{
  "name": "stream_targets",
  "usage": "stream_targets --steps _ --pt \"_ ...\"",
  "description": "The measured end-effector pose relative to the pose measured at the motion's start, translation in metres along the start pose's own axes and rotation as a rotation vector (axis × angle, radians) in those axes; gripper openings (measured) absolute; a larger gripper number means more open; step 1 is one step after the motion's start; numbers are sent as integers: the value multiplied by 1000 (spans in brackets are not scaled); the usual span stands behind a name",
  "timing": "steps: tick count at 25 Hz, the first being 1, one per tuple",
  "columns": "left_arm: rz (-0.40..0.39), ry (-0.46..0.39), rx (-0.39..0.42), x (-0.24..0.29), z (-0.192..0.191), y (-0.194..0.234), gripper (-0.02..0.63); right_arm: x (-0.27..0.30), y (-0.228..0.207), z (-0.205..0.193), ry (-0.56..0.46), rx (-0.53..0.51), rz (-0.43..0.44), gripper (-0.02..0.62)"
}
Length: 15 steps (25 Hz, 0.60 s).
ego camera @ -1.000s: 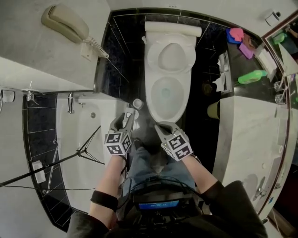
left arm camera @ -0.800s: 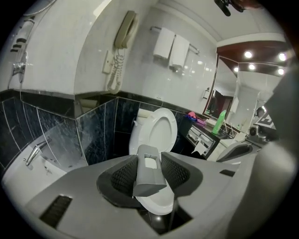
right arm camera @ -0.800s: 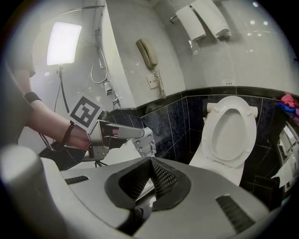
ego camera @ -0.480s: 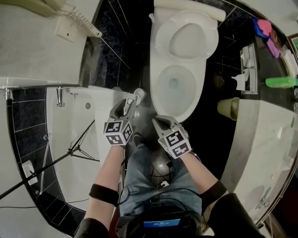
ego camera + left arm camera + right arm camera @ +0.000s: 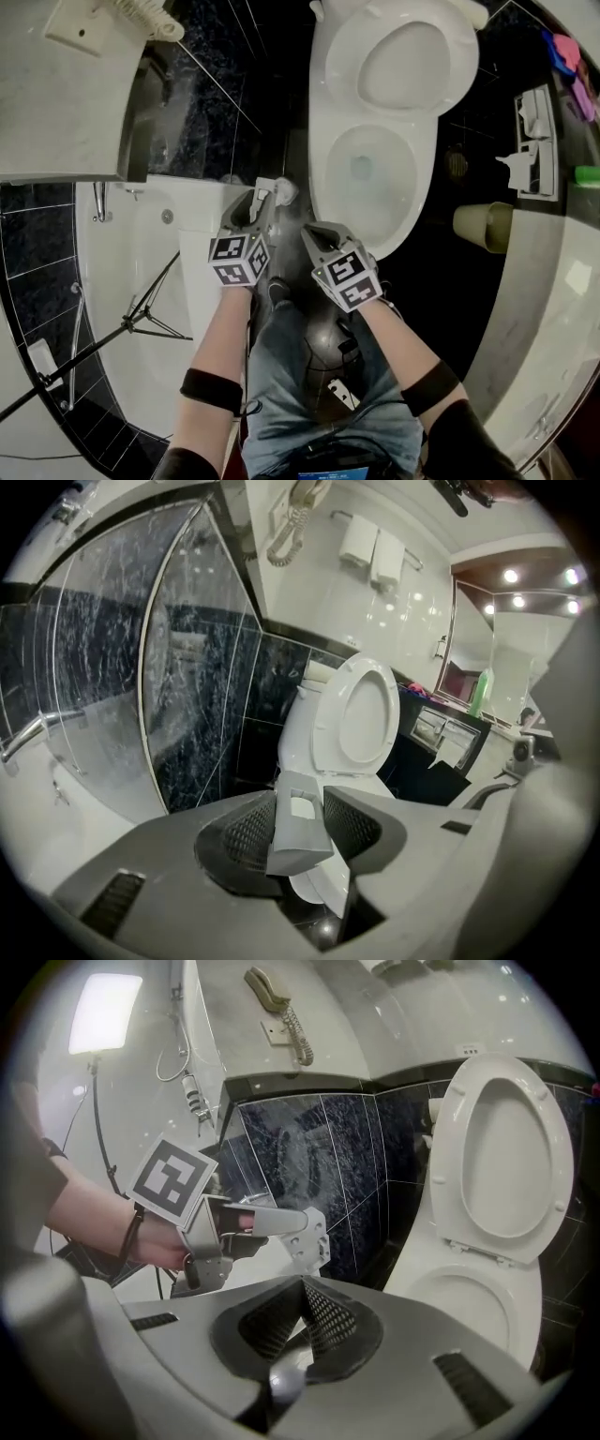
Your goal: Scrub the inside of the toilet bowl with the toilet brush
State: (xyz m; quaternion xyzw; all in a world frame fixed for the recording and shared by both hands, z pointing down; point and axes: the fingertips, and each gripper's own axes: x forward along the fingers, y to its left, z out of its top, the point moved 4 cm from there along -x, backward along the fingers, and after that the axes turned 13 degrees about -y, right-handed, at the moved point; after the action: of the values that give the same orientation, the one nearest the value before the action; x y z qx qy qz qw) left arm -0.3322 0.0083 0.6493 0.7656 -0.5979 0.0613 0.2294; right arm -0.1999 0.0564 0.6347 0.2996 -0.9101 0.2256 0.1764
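That white knob just left of the bowl (image 5: 324, 192) is probably the toilet brush (image 5: 285, 192): light, stiff, slick, best taken high on its handle. The left gripper (image 5: 262, 199) clamps 1 grey block (image 5: 298, 822); the right gripper (image 5: 313, 234) has its jaws together, empty.

bright lamp (image 5: 103, 1012) glare, glossy dark tiles (image 5: 211, 117) dim, strong fisheye bending, black vignetted corners
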Motion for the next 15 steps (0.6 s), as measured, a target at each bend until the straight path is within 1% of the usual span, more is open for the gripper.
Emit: stream_targets --steps 8,15 --pt "14 -34 -27 39 -52 25 170 43 -16 -45 -3 11 -3 2" --pt "28 -47 -52 62 -90 38 169 65 -24 -66 -21 24 -2 2"
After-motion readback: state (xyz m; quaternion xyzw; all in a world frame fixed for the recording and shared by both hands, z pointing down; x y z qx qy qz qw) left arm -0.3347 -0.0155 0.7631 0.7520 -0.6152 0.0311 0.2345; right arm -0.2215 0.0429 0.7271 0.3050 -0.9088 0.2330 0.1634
